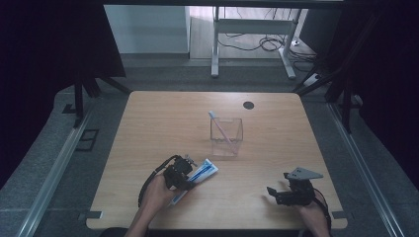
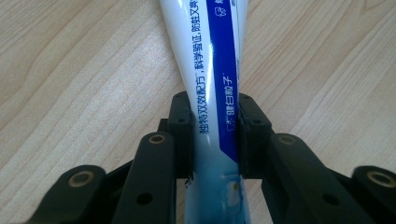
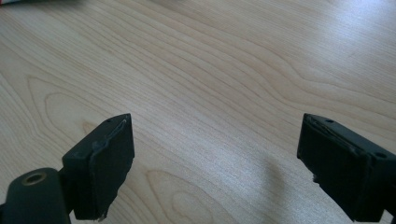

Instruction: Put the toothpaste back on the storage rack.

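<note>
A white and blue toothpaste tube (image 1: pixel 201 174) lies on the wooden table (image 1: pixel 163 118) near its front left. My left gripper (image 1: pixel 181 174) sits over the tube's near half. In the left gripper view both pads press on the tube (image 2: pixel 215 70) from either side, so my left gripper (image 2: pixel 215 135) is shut on it. A clear square cup (image 1: pixel 226 137) stands mid-table with a pink toothbrush (image 1: pixel 220 128) leaning in it. My right gripper (image 1: pixel 276 192) rests low at the front right, jaws wide apart. Between the jaws of my right gripper (image 3: pixel 215 163) there is bare wood.
A dark round cable hole (image 1: pixel 248 105) sits near the table's far edge. Beyond the table stand a white desk frame (image 1: pixel 215 44) and loose cables on the floor. Dark curtains flank both sides.
</note>
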Demonstrator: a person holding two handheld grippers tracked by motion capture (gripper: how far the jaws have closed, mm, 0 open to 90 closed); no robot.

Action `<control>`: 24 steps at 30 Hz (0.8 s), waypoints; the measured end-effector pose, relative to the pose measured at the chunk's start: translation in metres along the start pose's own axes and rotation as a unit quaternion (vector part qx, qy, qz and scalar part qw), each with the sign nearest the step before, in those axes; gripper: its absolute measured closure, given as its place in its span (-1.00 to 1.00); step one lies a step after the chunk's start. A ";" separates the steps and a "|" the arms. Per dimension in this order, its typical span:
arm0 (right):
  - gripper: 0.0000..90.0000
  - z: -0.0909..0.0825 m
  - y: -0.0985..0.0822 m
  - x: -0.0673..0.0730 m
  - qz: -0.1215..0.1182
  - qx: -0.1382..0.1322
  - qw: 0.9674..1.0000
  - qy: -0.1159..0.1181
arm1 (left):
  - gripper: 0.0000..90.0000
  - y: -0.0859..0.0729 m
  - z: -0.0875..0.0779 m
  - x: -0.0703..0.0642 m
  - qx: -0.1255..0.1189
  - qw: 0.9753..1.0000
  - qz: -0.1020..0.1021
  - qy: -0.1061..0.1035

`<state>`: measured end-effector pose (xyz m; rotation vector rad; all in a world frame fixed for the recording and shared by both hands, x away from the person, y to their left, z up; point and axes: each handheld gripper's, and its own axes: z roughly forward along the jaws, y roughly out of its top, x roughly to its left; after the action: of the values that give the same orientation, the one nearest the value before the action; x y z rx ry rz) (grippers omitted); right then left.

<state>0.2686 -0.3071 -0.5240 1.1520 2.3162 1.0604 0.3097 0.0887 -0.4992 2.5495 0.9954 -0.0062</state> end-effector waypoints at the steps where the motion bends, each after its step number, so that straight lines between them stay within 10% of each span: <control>1: -0.76 0.000 0.000 0.000 0.000 0.000 1.000 0.000 | 0.60 0.000 0.000 0.000 -0.001 1.000 0.001 0.000; 24: -0.76 0.000 -0.003 -0.005 0.006 0.002 1.000 0.002 | 0.61 0.000 -0.029 0.001 -0.066 0.998 0.019 -0.011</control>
<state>0.2706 -0.3119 -0.5262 1.1674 2.3187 1.0631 0.3062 0.0997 -0.4725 2.4423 0.9070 0.0412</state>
